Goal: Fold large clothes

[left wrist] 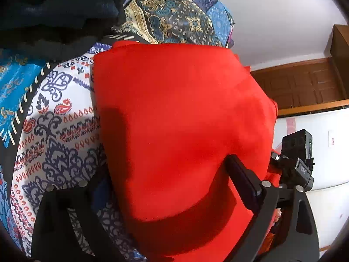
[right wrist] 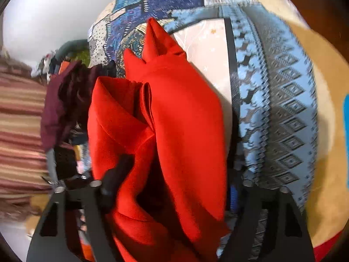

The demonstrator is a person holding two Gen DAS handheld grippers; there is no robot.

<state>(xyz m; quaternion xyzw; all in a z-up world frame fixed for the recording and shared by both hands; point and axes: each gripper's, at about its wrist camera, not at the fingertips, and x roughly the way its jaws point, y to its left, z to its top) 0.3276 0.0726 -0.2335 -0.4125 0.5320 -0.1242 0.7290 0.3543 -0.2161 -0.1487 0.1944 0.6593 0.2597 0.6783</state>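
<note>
A folded red garment (left wrist: 178,126) fills the middle of the left wrist view, held up over a patterned bedspread (left wrist: 54,118). My left gripper (left wrist: 172,185) holds it between its jaws, one finger (left wrist: 244,181) on top of the cloth and the other under it. In the right wrist view the same red garment (right wrist: 165,126) shows as several stacked folds with loose corners pointing away. My right gripper (right wrist: 172,174) is closed on the bundle, its left finger (right wrist: 115,174) pressed into the cloth; the right finger is hidden behind the red fabric.
A pile of dark folded clothes (left wrist: 54,11) lies at the far left on the bedspread. A maroon garment (right wrist: 63,100) and a heap of mixed clothes sit left of the bundle. A wooden door (left wrist: 301,83) and white wall are to the right.
</note>
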